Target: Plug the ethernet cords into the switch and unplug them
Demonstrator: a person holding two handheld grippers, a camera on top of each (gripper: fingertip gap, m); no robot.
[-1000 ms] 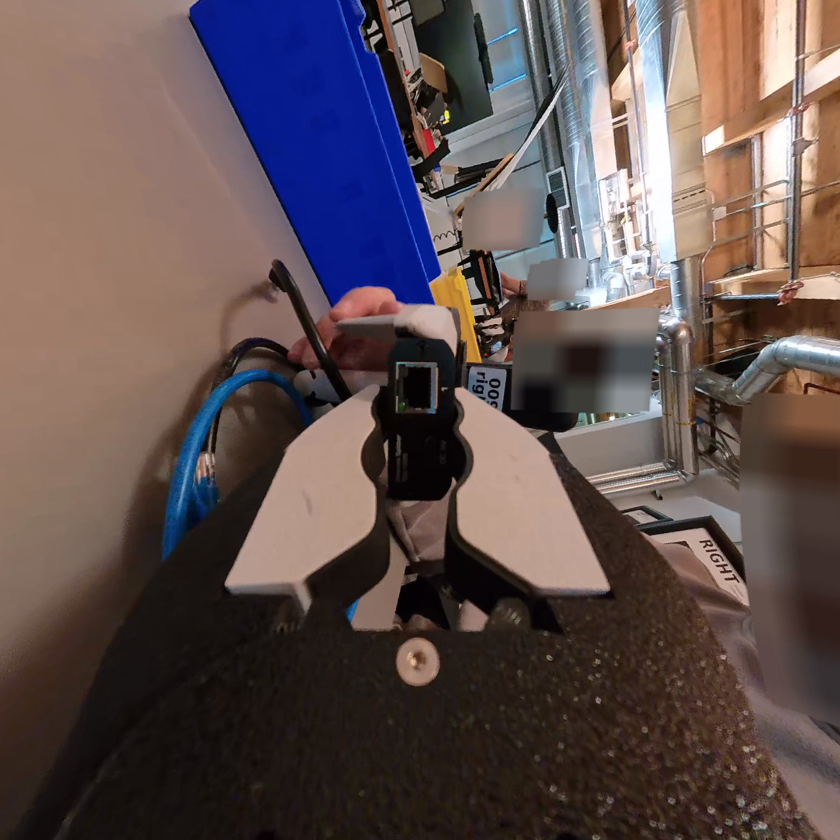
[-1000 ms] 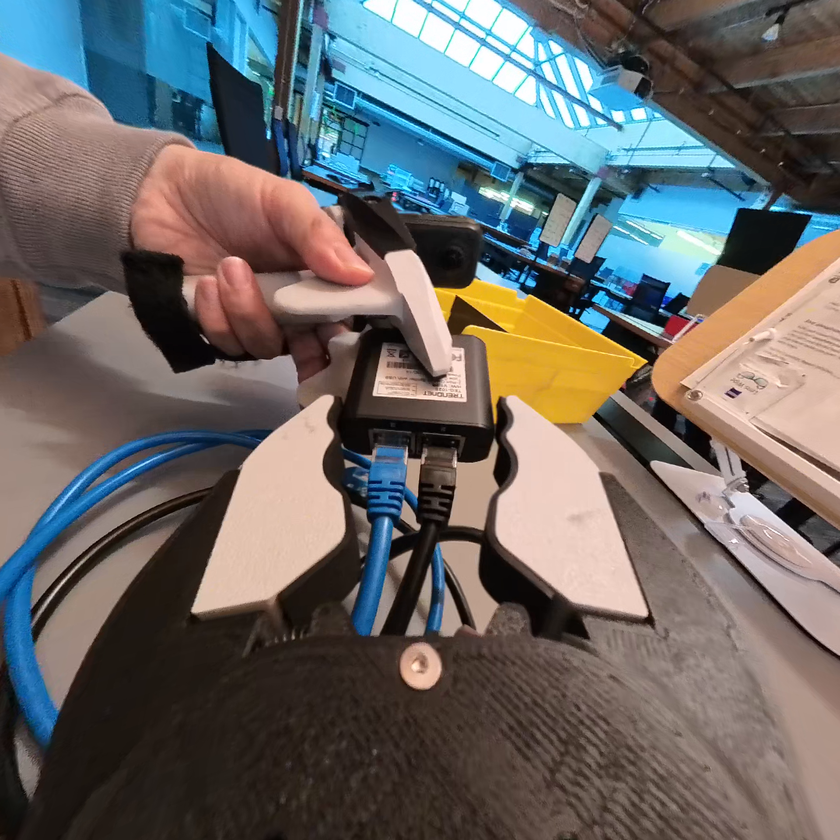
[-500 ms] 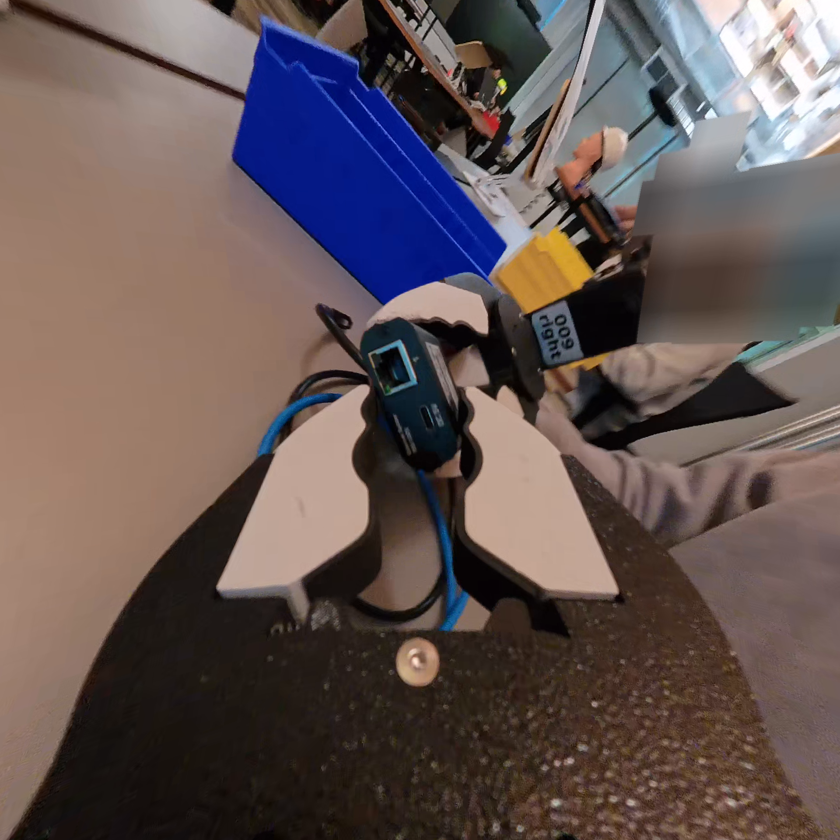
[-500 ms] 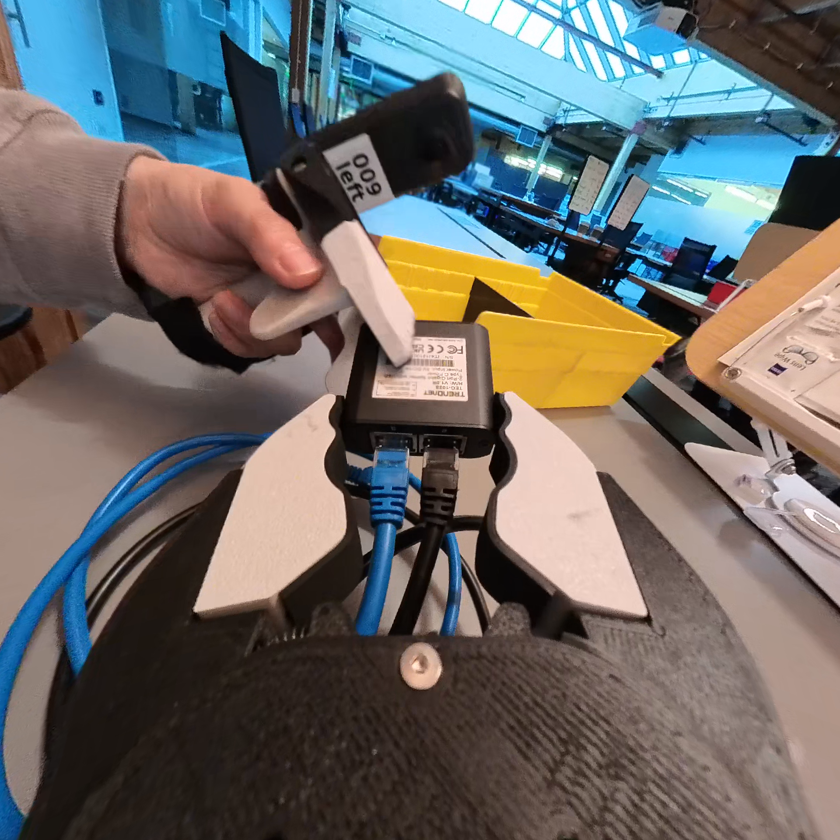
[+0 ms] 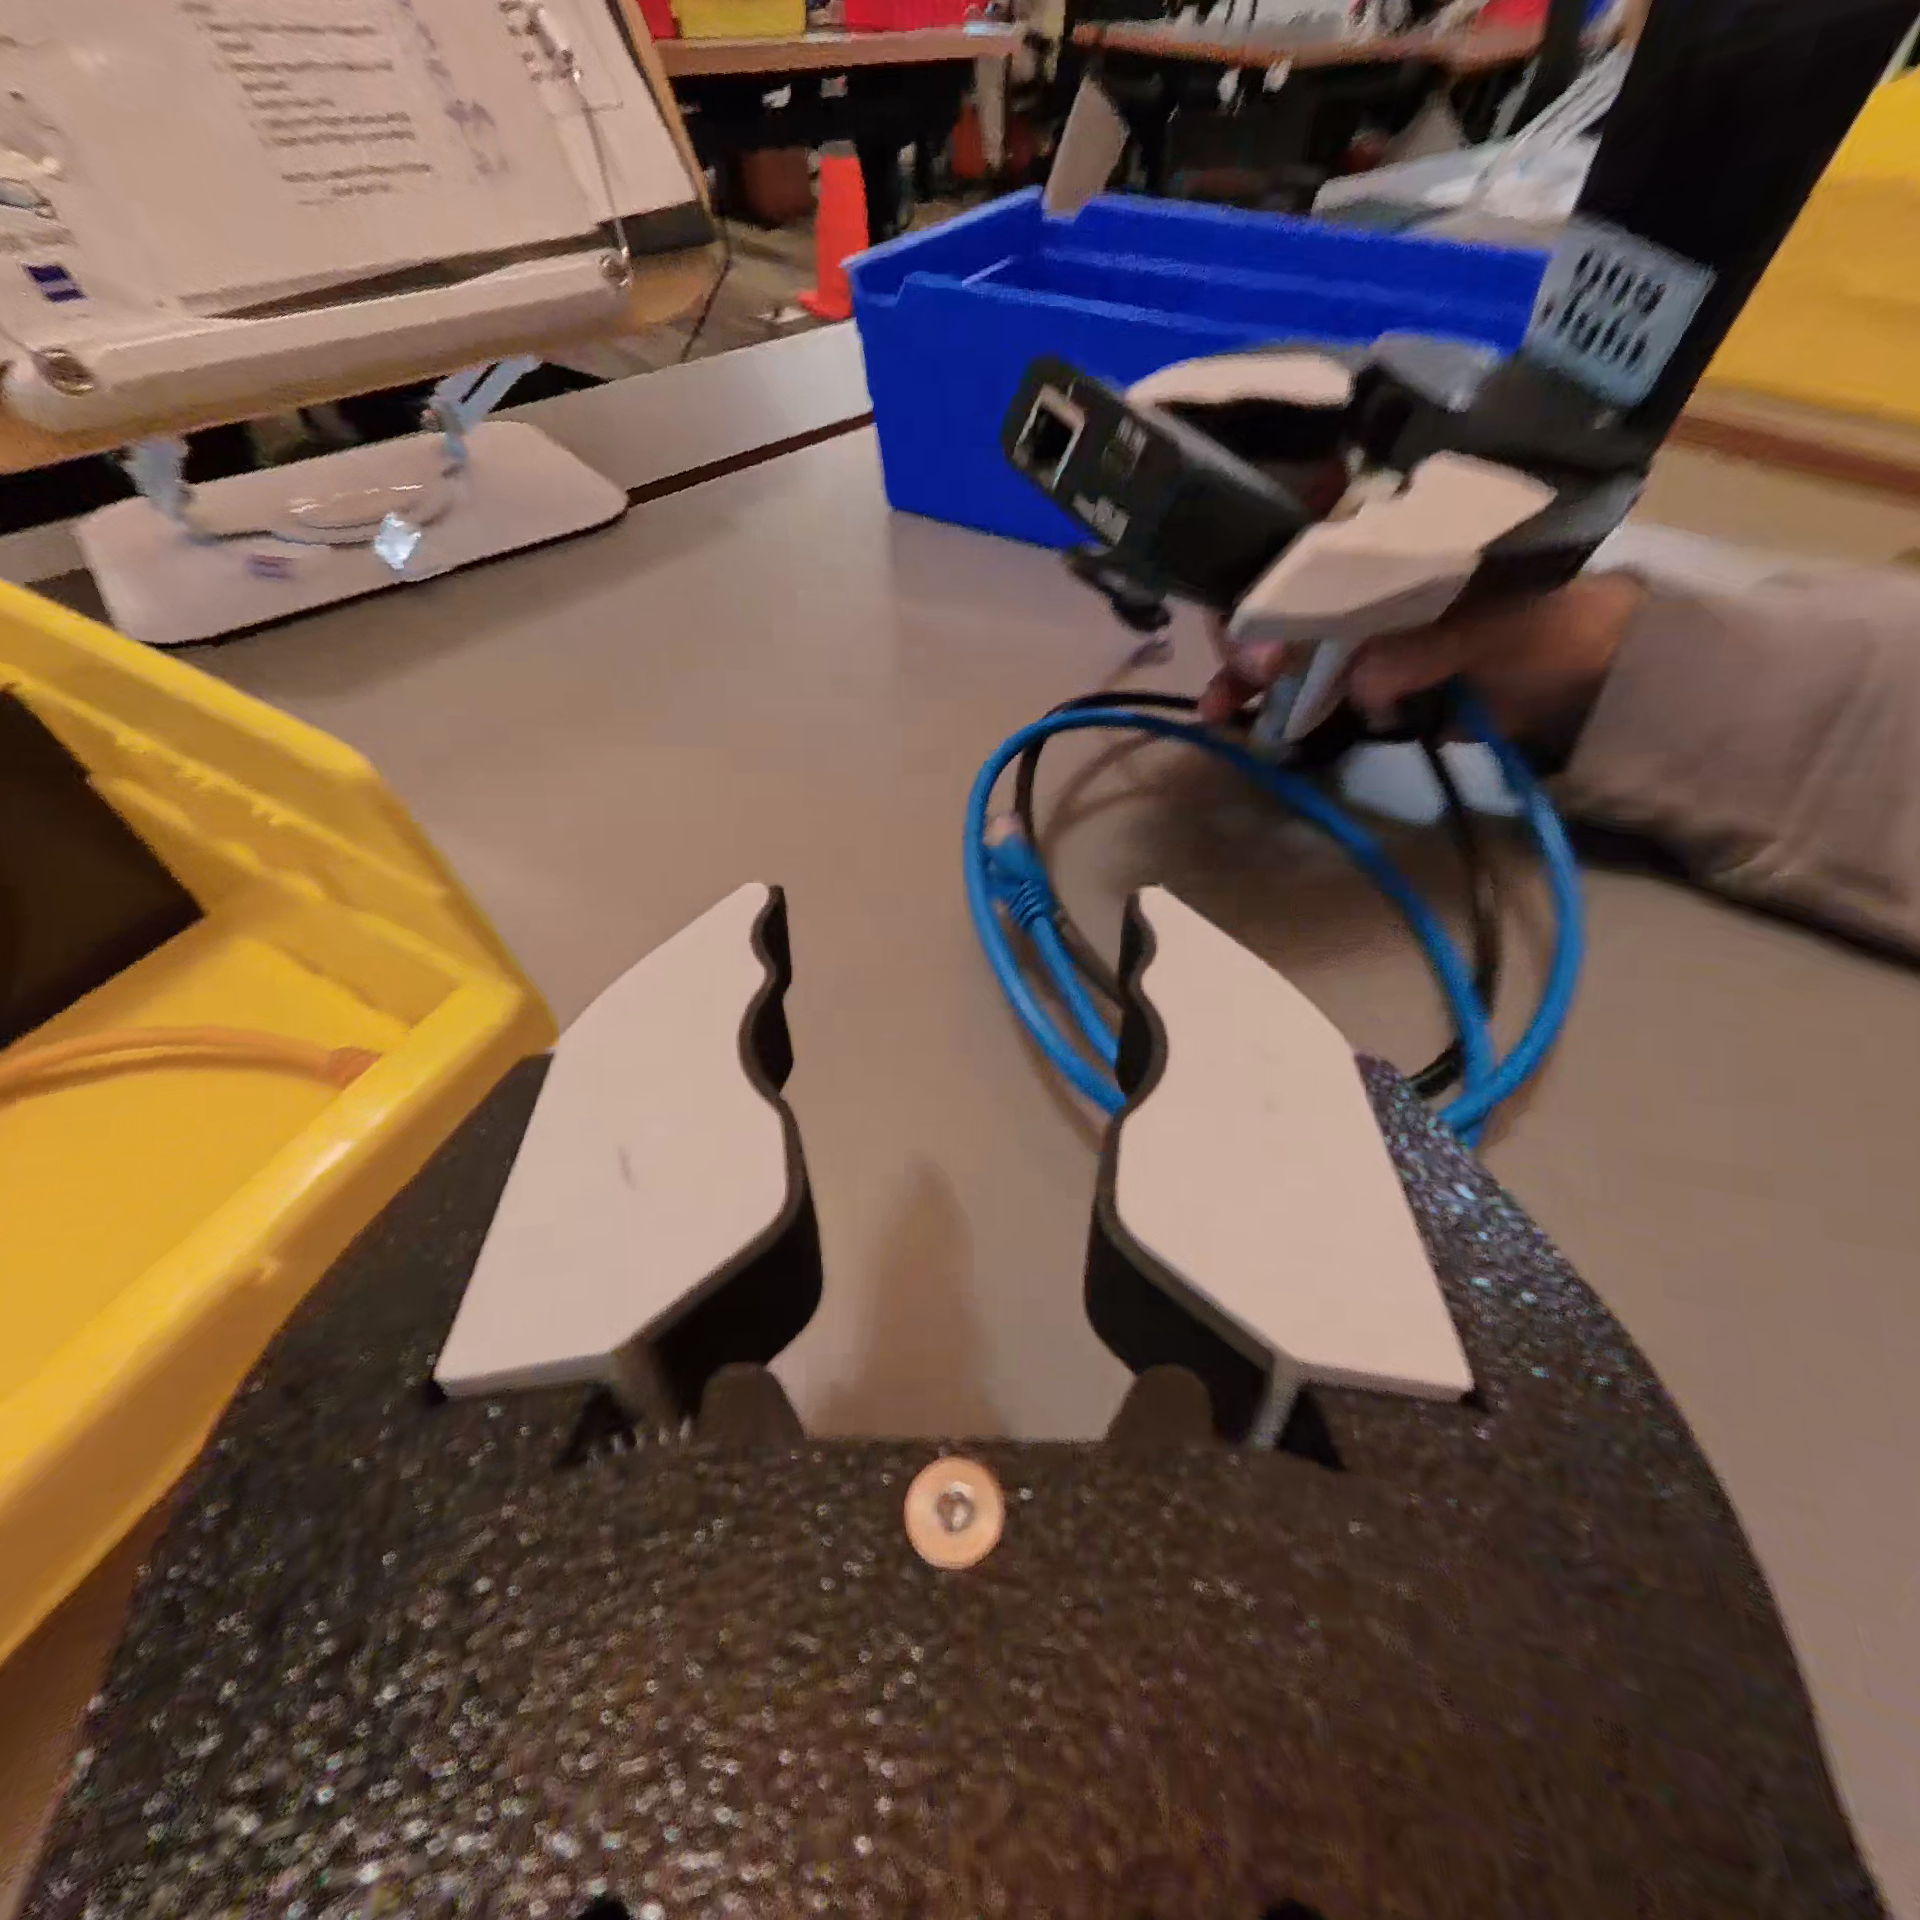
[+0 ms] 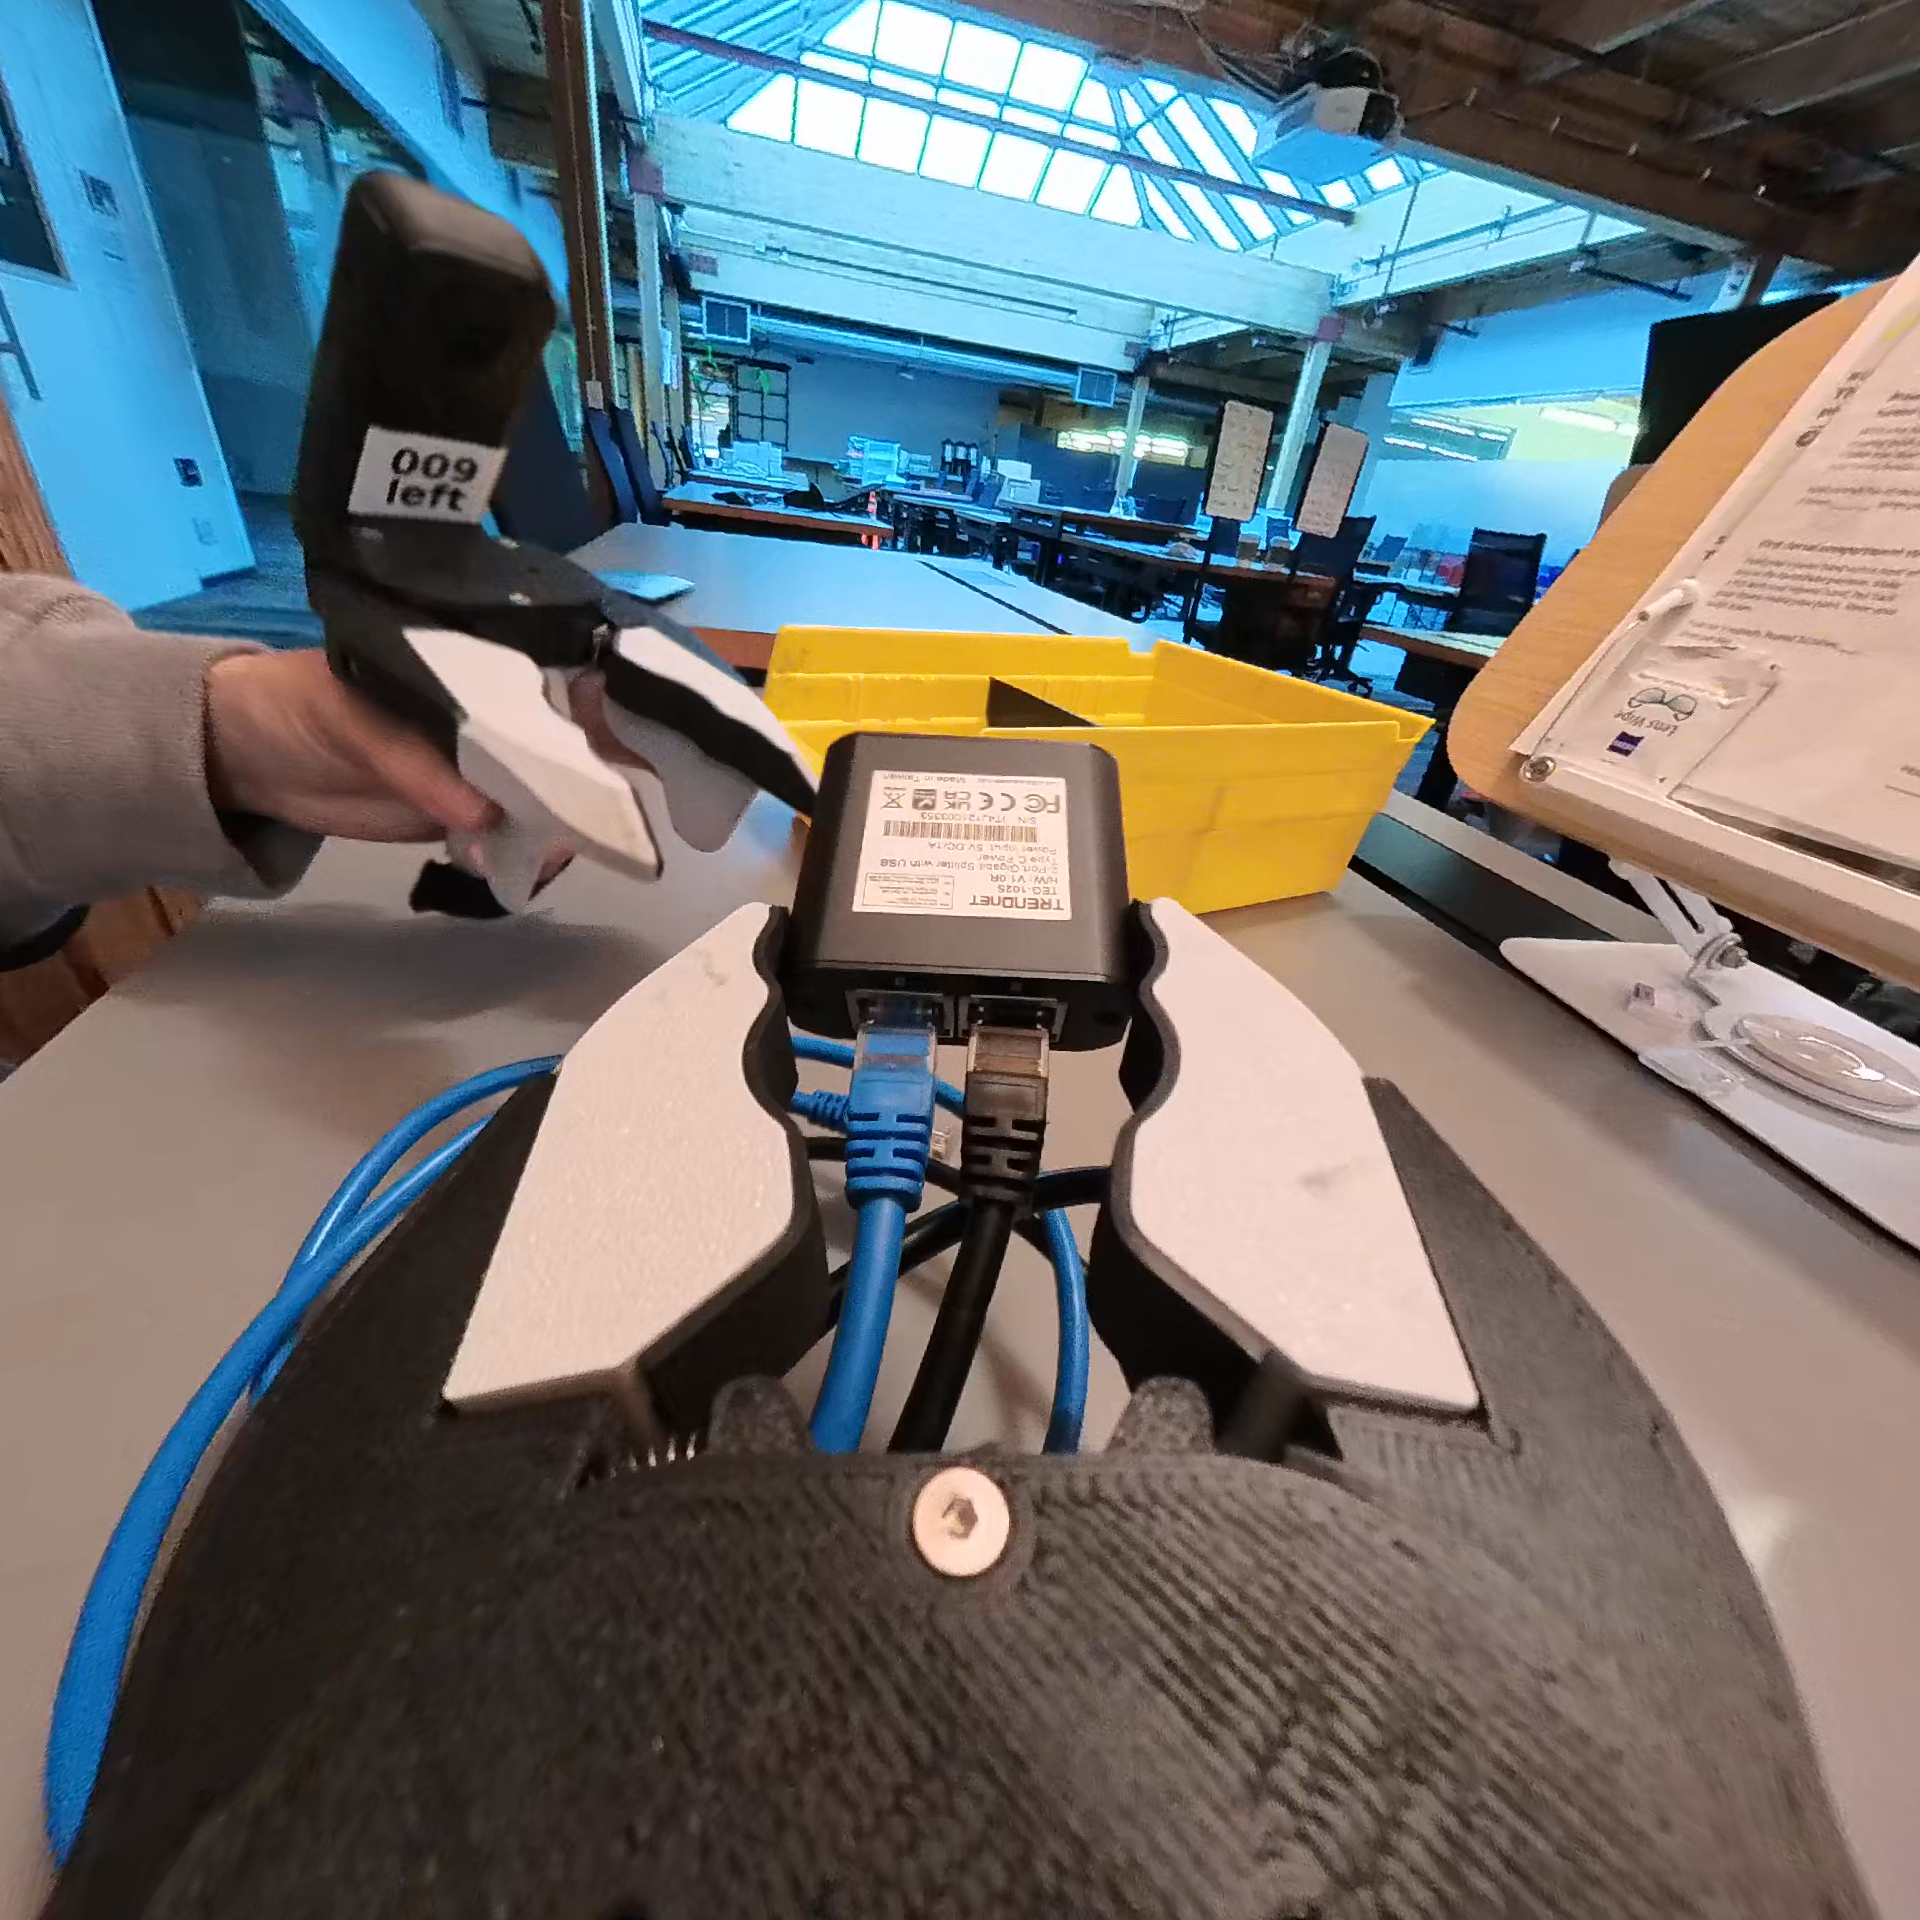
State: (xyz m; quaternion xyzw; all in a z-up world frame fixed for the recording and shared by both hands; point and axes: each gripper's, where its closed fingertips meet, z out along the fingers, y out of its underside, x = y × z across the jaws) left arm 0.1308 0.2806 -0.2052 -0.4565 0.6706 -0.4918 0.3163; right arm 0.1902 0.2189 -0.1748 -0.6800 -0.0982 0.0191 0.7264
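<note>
The black switch [image 6: 966, 862] is clamped between the fingers of my right gripper [image 6: 956, 925], label side up, above the table. A blue ethernet plug [image 6: 888, 1101] and a black ethernet plug [image 6: 1003, 1101] sit in its two near ports. Their cords loop on the table under the gripper. In the left wrist view the switch [image 5: 1132, 488] shows an empty port on its far end. My left gripper [image 5: 956, 914] is open and empty above the table, apart from the switch; it also shows in the right wrist view [image 6: 644, 800]. A loose blue plug [image 5: 1013, 873] lies on the cord loop [image 5: 1507, 914].
A yellow bin [image 5: 260, 935] stands close at the left gripper's left and shows behind the switch in the right wrist view [image 6: 1195, 748]. A blue bin [image 5: 1143, 312] stands beyond the switch. A document stand [image 6: 1714, 623] with a white base [image 5: 343, 520] stands at the table's side.
My left gripper has let go of the switch's far end, opened and swung away from it. My right gripper still holds the switch with both cords plugged in.
</note>
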